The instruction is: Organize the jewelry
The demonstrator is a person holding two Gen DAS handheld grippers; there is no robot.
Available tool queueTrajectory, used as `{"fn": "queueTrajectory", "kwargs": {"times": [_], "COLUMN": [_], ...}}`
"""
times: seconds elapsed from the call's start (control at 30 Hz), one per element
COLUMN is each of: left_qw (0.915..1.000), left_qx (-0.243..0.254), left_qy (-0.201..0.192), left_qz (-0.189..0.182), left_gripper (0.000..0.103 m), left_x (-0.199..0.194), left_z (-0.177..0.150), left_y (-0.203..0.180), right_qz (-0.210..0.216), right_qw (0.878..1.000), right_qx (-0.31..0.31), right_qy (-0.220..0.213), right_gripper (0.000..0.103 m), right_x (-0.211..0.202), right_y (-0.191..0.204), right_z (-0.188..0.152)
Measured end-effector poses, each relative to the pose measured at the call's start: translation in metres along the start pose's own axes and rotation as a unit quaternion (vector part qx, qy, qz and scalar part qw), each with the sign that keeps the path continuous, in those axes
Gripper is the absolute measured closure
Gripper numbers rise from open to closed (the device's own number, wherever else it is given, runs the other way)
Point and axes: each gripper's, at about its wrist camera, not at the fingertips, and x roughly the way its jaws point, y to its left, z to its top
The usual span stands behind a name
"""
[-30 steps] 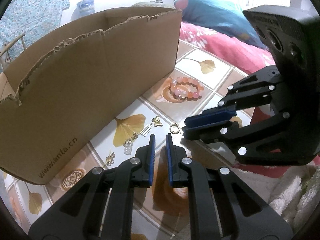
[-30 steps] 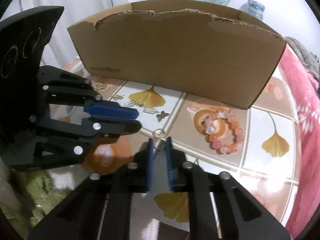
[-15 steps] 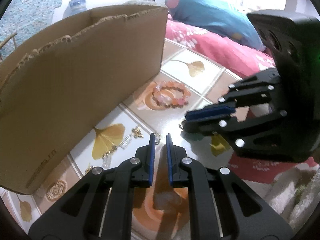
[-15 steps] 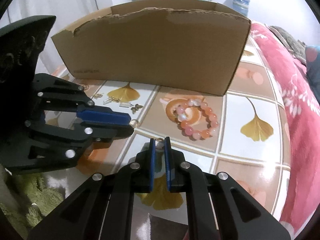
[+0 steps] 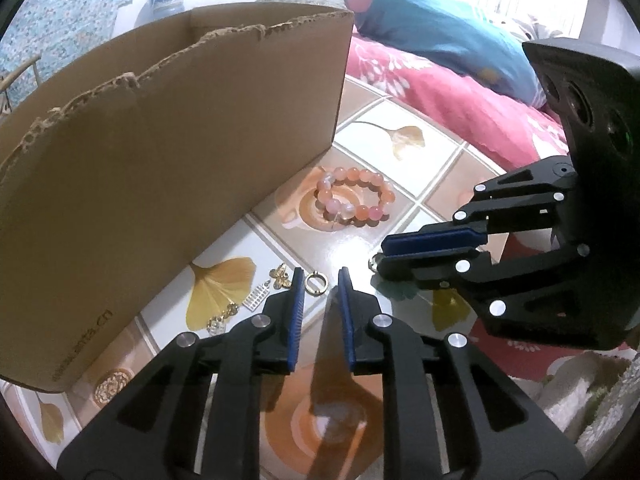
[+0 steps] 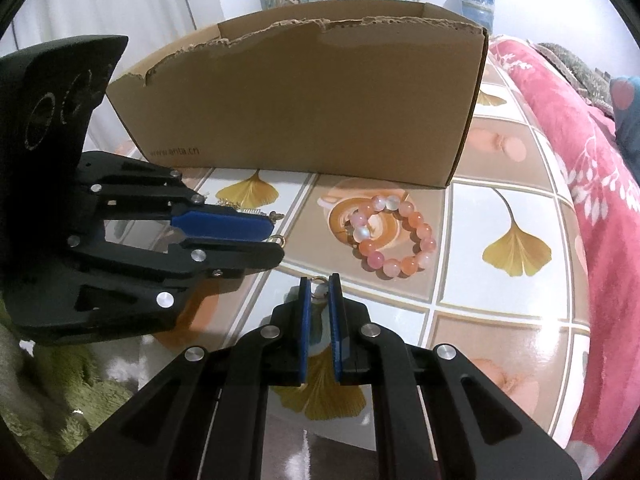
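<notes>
My right gripper (image 6: 319, 280) is shut on a small gold ring (image 6: 319, 281); the ring also pokes from its tips in the left wrist view (image 5: 374, 261). My left gripper (image 5: 321, 276) is slightly open and empty, its tips just behind a second gold ring (image 5: 315, 282) lying on the tiled tabletop. A pink and orange bead bracelet (image 5: 354, 202) lies beyond, also in the right wrist view (image 6: 390, 236). A gold butterfly charm (image 5: 281, 276) and small silver and gold pieces (image 5: 256, 298) lie left of the left gripper. An open cardboard box (image 5: 160, 152) stands behind.
A gold filigree disc (image 5: 112, 380) lies near the box's near corner. A red floral blanket (image 6: 580, 168) and a blue pillow (image 5: 440, 36) bound the right side. A green fuzzy cloth (image 6: 48, 408) lies at the near left edge.
My right gripper has lifted the gold ring off the table and drawn it back to the right. My left gripper has moved forward to the second ring and opened a little.
</notes>
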Motion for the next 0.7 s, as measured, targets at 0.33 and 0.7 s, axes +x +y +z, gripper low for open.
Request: {"fn": "queueTrajectory", "kwargs": {"times": [0.33,0.7], "left_qw": [0.9999,0.9999], "left_qx": [0.005,0.008], "left_qy": [0.000,0.001], "left_qz": [0.011,0.012], "left_gripper": [0.087,0.093], "left_x": [-0.0007,-0.0016], "left_z": [-0.0003,-0.0004], "left_y": [-0.0013,-0.0011], "right_qz": [0.009,0.018], "right_qw": [1.000,1.000], "right_qx": [0.004,-0.001], "right_qy": [-0.002,-0.004], "right_gripper": [0.094,0.093], "right_x": [0.0005,-0.0019], "right_y": [-0.0043,-0.0073], "right_z": [0.0007,0.0010]}}
